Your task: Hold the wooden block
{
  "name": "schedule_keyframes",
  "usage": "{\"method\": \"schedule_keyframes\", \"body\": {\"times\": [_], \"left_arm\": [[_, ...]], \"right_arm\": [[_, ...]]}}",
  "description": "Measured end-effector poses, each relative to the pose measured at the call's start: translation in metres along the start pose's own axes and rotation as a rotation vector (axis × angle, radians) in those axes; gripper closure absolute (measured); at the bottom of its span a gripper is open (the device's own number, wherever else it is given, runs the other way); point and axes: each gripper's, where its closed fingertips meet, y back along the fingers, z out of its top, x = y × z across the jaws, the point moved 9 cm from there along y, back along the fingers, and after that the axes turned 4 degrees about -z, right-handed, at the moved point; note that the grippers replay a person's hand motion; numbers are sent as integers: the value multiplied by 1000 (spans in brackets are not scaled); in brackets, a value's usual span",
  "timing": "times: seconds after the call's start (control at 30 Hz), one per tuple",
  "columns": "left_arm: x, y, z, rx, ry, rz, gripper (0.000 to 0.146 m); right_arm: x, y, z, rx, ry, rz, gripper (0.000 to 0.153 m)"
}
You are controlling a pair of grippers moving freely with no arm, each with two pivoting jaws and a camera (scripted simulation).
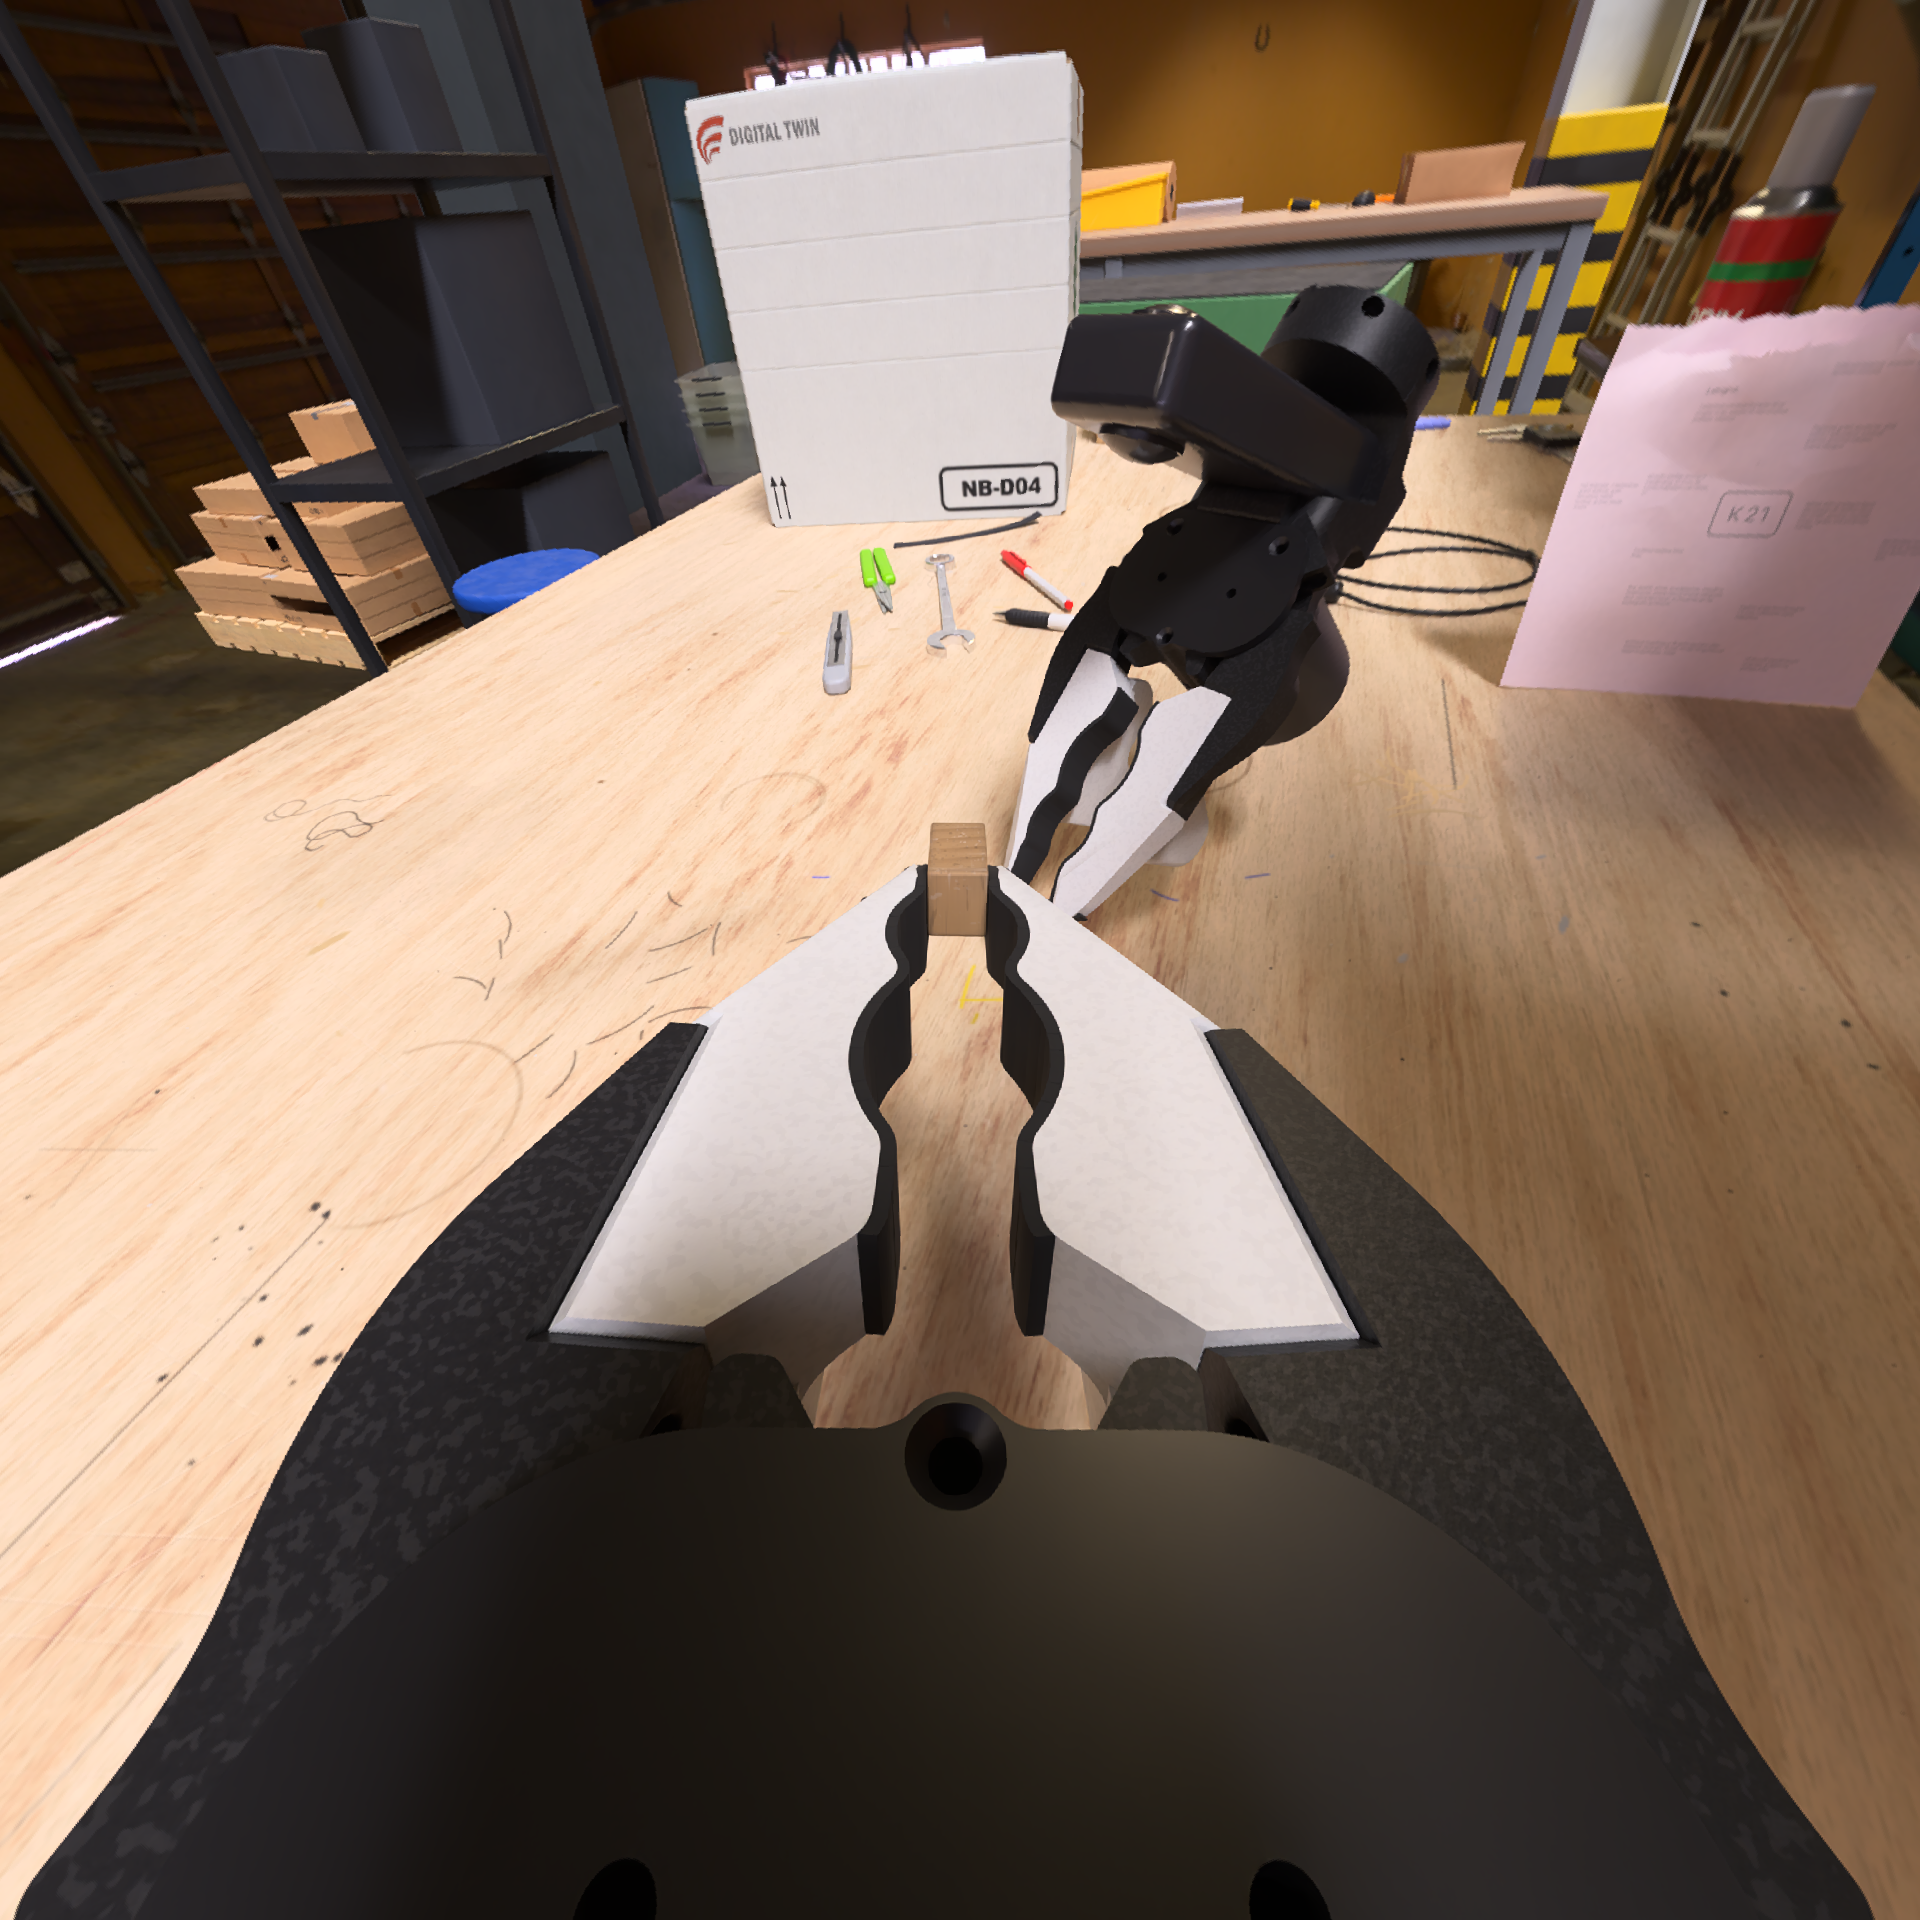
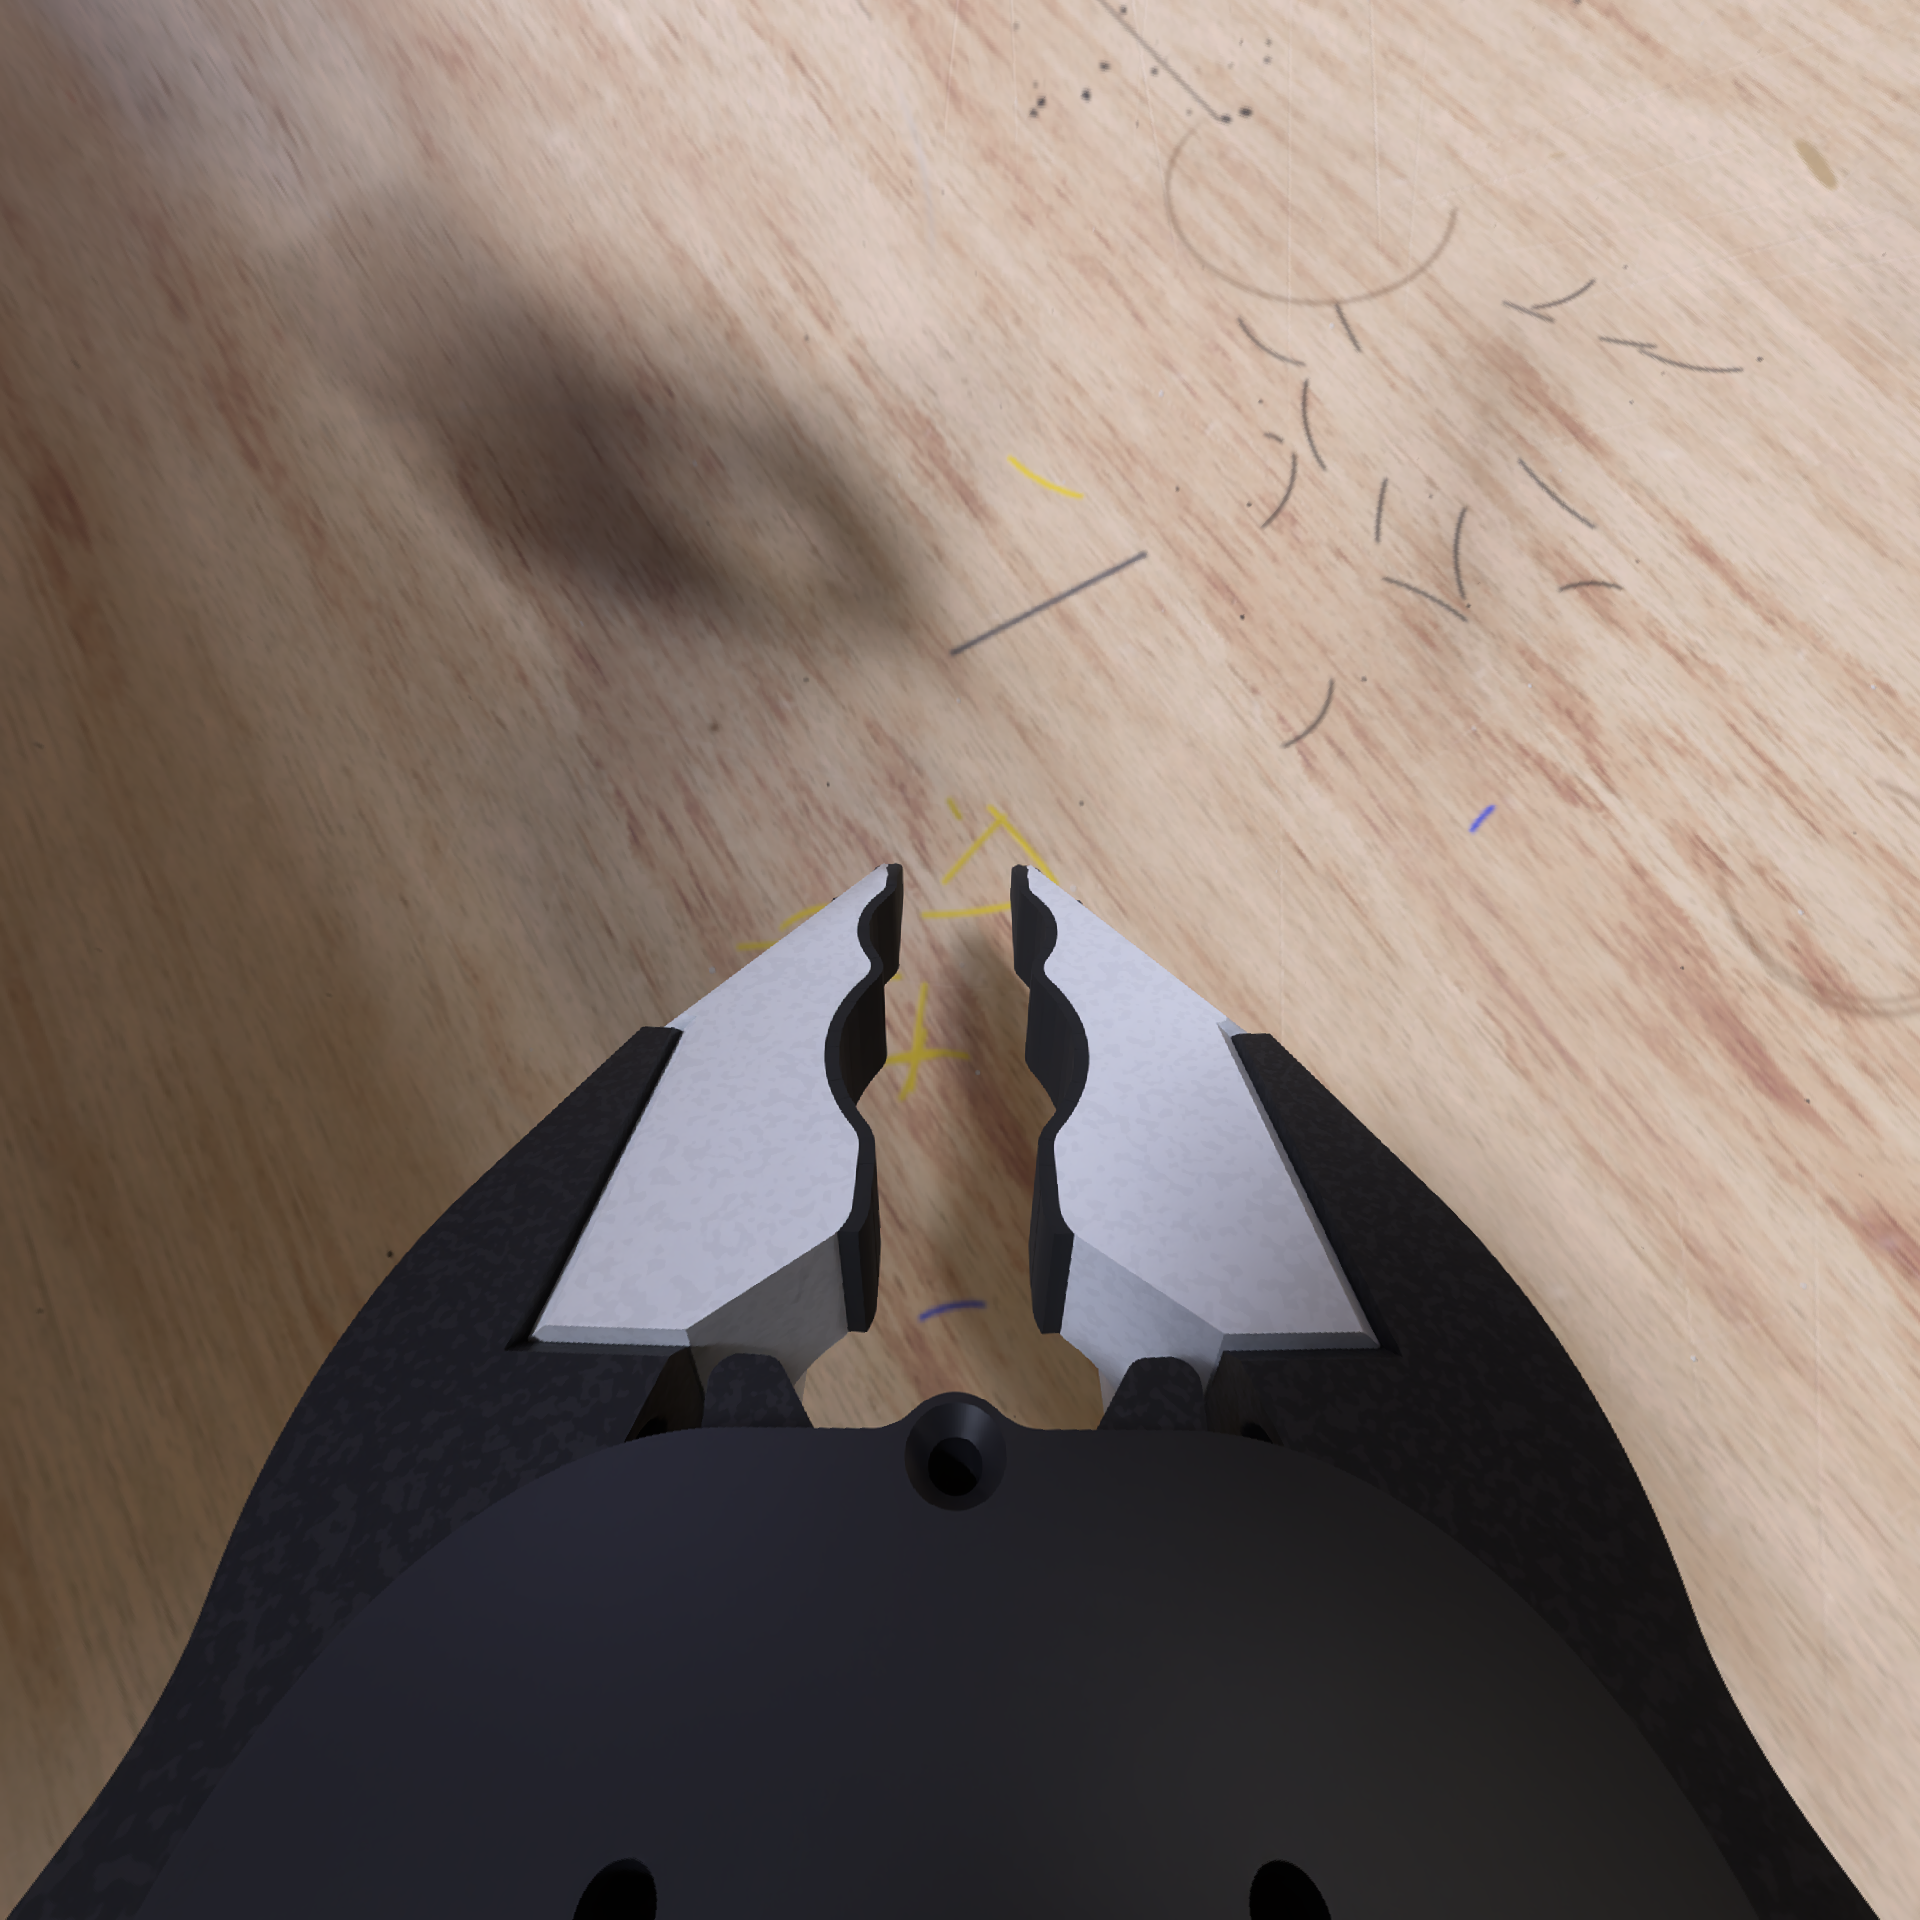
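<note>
A small light wooden block (image 1: 956, 878) stands upright between the tips of my left gripper (image 1: 956, 894), which is shut on it just over the plywood table (image 1: 416, 987). I cannot tell whether the block touches the table. My right gripper (image 1: 1051, 888) points down at the table just right of the block, its tips close to my left gripper's right finger. In the right wrist view the right gripper (image 2: 956, 883) is partly open and empty over yellow marks on the wood. The block does not show there.
A tall white cardboard box (image 1: 894, 291) stands at the far side. In front of it lie green pliers (image 1: 876, 577), a wrench (image 1: 943, 613), a grey knife (image 1: 837, 652) and a red marker (image 1: 1037, 580). A pink sheet (image 1: 1725, 520) and a black cable (image 1: 1455, 571) are at the right.
</note>
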Motion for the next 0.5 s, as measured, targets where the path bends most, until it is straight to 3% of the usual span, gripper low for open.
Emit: {"method": "schedule_keyframes", "body": {"times": [0.2,0.5], "left_arm": [[-3,-5,-3,25,-16,-16,137],[-8,-12,-5,47,-20,-49,137]], "right_arm": [[-7,-5,-6,33,-18,-91,136],[-14,-11,-14,63,-36,-52,138]]}}
